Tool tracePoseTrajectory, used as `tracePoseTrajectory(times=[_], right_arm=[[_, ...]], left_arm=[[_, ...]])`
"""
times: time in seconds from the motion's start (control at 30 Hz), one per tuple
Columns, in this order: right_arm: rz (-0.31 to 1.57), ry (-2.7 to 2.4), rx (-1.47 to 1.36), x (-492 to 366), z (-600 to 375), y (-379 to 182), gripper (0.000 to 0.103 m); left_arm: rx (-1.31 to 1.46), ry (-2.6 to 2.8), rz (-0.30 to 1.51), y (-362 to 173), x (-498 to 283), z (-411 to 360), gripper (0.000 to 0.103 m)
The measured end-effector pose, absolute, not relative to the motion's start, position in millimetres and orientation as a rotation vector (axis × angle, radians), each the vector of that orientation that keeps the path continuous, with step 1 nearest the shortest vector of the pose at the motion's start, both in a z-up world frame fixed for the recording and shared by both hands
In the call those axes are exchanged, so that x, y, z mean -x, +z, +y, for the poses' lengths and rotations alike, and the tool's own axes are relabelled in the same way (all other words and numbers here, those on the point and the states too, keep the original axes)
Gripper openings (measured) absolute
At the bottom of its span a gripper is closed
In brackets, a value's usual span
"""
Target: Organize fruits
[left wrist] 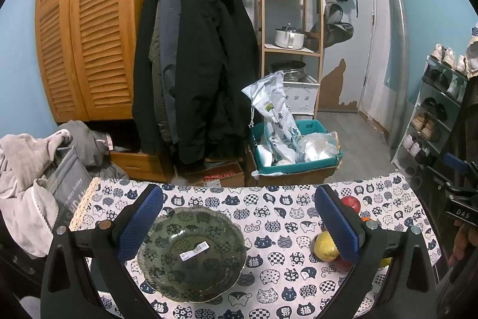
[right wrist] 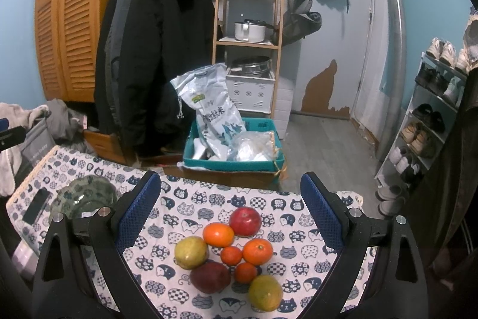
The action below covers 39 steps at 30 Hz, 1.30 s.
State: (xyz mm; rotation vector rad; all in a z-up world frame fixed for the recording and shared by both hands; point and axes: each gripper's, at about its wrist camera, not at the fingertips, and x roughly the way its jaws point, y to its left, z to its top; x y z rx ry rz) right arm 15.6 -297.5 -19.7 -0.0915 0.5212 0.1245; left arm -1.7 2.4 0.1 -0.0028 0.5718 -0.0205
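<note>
Left gripper [left wrist: 239, 224]: fingers spread, empty, over glass bowl [left wrist: 192, 253].
Right gripper [right wrist: 231, 217]: fingers spread, empty, over fruit pile [right wrist: 230, 253].
Risk: pulling one fruit could send neighbours rolling, lower centre.

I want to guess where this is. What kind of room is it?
Probably a home entryway or small bedroom used for storage: dark coats on a wooden clothes rail, a white shoe rack by the pale door, and a cat-print tablecloth.

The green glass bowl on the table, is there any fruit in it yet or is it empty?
Empty of fruit. The green glass bowl holds only a barcode sticker on its bottom, and the fruit pile sits on the cat-print tablecloth beside it.
</note>
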Motion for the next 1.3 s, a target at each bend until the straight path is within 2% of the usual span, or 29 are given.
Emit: tracePoseTrajectory(times=[1.3], right_arm=[[0.517,0.125,0.096,-15.7,-295.0,-18.0,0.093]], left_arm=[[0.007,-0.018,0.574,1.1,3.2,2.8,0.102]])
